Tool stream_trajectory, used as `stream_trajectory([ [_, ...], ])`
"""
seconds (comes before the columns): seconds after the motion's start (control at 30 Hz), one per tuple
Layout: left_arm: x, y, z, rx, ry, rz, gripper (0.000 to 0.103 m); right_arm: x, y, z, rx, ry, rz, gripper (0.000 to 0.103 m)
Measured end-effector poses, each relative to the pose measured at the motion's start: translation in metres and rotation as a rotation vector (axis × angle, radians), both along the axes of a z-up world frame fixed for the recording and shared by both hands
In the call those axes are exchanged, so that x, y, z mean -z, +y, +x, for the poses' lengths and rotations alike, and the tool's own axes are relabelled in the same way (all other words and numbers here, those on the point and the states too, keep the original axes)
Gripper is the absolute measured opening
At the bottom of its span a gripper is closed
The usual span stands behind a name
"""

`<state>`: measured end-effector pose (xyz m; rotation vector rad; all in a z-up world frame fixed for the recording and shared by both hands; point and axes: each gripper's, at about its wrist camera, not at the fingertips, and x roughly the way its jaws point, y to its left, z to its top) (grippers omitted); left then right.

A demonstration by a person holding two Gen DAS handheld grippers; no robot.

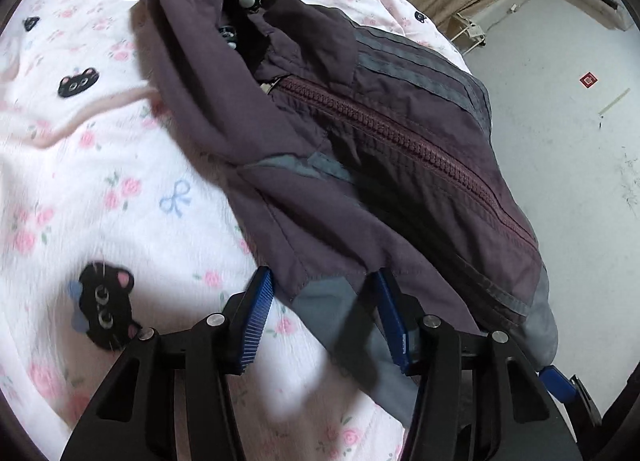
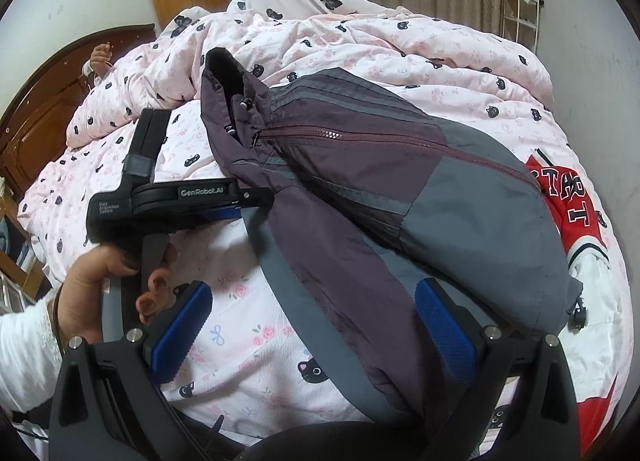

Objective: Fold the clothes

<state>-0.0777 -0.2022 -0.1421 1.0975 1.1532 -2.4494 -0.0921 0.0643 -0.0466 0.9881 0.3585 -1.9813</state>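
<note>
I find the purple-grey jacket (image 2: 360, 189) lying zipped on the bed's quilt (image 2: 248, 341). My left gripper (image 1: 322, 317) has its 2 fingers spread astride the sleeve edge; the right gripper (image 2: 320, 335), likewise spread, straddles the sleeve.

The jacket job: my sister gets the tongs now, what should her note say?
Left tongs: open, straddling the jacket's sleeve edge, not pinching it.
Right tongs: open, the sleeve lying between them, nothing gripped.
Jacket: zipped, on the quilt, hood toward the headboard, partly over a red top.
Done: jacket looks partly folded, one sleeve brought across the front.
Left: probably grip the sleeve, finish tucking it, fold the body, then the red top.
</note>
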Motion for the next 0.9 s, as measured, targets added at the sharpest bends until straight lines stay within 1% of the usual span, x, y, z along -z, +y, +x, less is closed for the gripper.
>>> stream_trajectory([
  [0.07, 0.0, 0.005, -0.001, -0.012, 0.003, -0.004, 0.039, 0.0, 0.0, -0.001, 0.001, -0.006, -0.004, 0.103],
  [0.13, 0.002, 0.008, -0.006, -0.019, -0.01, -0.016, 0.009, 0.001, 0.0, -0.002, 0.002, -0.012, -0.009, 0.103],
  [0.23, 0.006, 0.003, -0.015, -0.025, -0.014, -0.001, 0.002, 0.002, 0.001, -0.002, 0.002, -0.018, -0.011, 0.103],
  [0.27, 0.004, 0.001, -0.017, -0.024, -0.01, -0.002, 0.001, 0.002, 0.002, -0.003, 0.004, -0.021, -0.014, 0.103],
  [0.33, -0.005, 0.002, -0.021, -0.024, 0.006, -0.032, 0.0, 0.003, 0.004, -0.004, 0.012, -0.029, -0.02, 0.103],
  [0.4, -0.02, 0.004, -0.024, -0.031, 0.022, -0.084, 0.0, 0.003, 0.007, -0.007, 0.025, -0.039, -0.031, 0.103],
  [0.53, -0.05, -0.009, -0.023, -0.068, 0.056, -0.13, 0.0, 0.002, 0.01, -0.009, 0.038, -0.05, -0.043, 0.103],
  [0.57, -0.057, -0.013, -0.022, -0.078, 0.059, -0.138, 0.0, 0.001, 0.01, -0.009, 0.039, -0.049, -0.043, 0.103],
  [0.63, -0.067, -0.036, -0.023, -0.101, 0.053, -0.151, 0.0, 0.0, 0.01, -0.008, 0.035, -0.042, -0.042, 0.103],
  [0.7, -0.068, -0.035, -0.017, -0.132, 0.04, -0.168, 0.0, -0.001, 0.009, -0.006, 0.033, -0.03, -0.036, 0.103],
  [0.8, -0.08, -0.055, 0.003, -0.173, 0.005, -0.207, 0.0, -0.003, 0.007, -0.002, 0.024, -0.019, -0.027, 0.103],
  [0.83, -0.085, -0.062, 0.026, -0.18, -0.006, -0.226, 0.0, -0.004, 0.006, -0.001, 0.019, -0.015, -0.024, 0.103],
  [0.87, -0.089, -0.067, 0.029, -0.188, -0.021, -0.247, 0.0, -0.005, 0.005, 0.0, 0.014, -0.01, -0.022, 0.103],
  [0.9, -0.09, -0.075, 0.043, -0.196, -0.04, -0.27, 0.0, -0.005, 0.004, 0.002, 0.009, -0.005, -0.02, 0.103],
])
